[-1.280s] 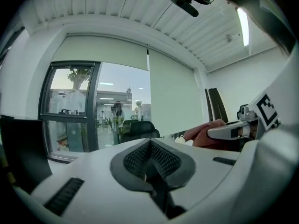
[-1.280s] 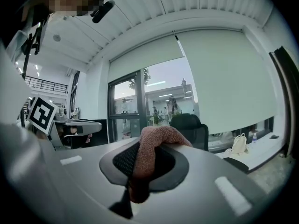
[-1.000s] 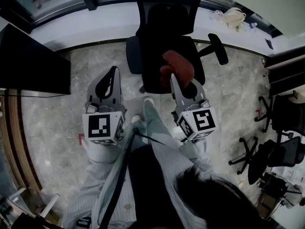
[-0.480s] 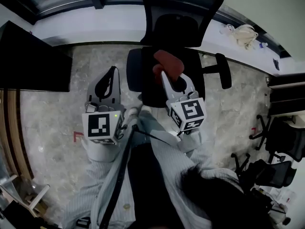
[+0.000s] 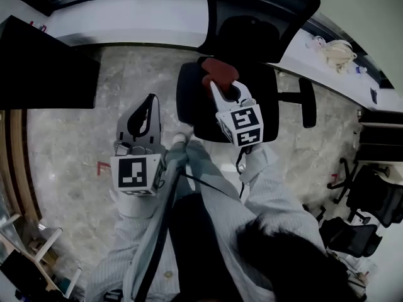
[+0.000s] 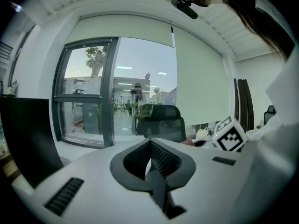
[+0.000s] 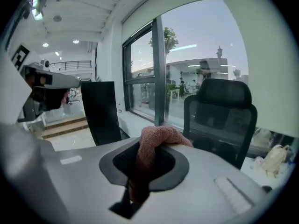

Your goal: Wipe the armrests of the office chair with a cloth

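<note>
The right gripper (image 5: pixel 214 87) pinches a nubbly rust-red cloth (image 5: pixel 218 71) (bunched, knit-looking) over the black office chair (image 5: pixel 264 17), at the seat edge beside a rounded armrest (image 5: pixel 184 96). The left gripper (image 5: pixel 150 102), its ribbed pads pressed together on nothing, hangs above the mottled stone floor (image 5: pixel 75 143).

The backrest of the office chair (image 5: pixel 252 36) runs off the head view's top edge, its base hidden beneath the seat. The lower end of the cloth (image 5: pixel 219 70) vanishes between the jaws of the right gripper (image 5: pixel 217 87), whose body hides the chair's seat in its own view
</note>
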`<state>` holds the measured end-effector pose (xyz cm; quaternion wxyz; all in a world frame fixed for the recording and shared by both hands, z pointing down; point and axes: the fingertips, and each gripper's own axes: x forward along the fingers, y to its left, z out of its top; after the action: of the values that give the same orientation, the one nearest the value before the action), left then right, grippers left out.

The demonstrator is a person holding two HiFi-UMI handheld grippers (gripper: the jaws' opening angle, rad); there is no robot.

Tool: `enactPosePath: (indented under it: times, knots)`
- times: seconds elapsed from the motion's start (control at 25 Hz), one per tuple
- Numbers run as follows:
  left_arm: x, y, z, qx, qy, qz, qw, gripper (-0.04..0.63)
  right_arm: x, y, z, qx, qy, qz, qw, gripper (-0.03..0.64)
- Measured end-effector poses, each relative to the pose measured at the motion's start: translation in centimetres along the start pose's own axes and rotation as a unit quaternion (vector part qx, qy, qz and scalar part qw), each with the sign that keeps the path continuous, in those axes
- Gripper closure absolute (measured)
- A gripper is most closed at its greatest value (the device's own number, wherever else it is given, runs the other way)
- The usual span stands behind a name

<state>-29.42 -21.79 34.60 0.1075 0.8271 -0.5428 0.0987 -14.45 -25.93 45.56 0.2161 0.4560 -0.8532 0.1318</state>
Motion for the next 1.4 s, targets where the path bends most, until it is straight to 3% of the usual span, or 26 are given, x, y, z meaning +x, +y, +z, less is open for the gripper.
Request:
enactPosePath:
  times: [0.16,0.36,0.52,0.8,1.0,1.24,1.4]
  knots:
    - [-0.7,2.5,-3.2,-0.008,0.03,0.03,0.9991,0.592,7.8,-1.0,-1.8,-0.06,0.057,0.023,0.996,0.583]
    - [-2.4,5.7,-6.3,-0.016,0.077,0.063,0.9949,0.592,15.3,-2.7,-4.5,-0.131,0.121,-0.013,0.984,0.583]
    - [-3.6,7.8,-8.2,-0.026,0.08,0.09,0.9924,0.592,17.6,0.1,-10.2,-0.162,0.219,0.039,0.961,0.583]
    - [-4.0,8.5,-8.3,-0.041,0.083,0.101,0.9906,0.592,12.1,6.6,-13.0,-0.121,0.262,0.137,0.948,0.584]
    - [-3.5,7.5,-7.2,-0.04,0.066,0.082,0.9937,0.592,5.5,11.7,-15.1,-0.115,0.269,0.199,0.935,0.584]
    - [-3.4,6.9,-6.8,-0.035,0.062,0.078,0.9944,0.592,1.4,15.4,-16.8,-0.135,0.269,0.231,0.925,0.584]
    - [-3.7,6.8,-7.4,-0.041,0.065,0.081,0.9938,0.592,2.1,14.4,-16.5,-0.139,0.26,0.221,0.93,0.584]
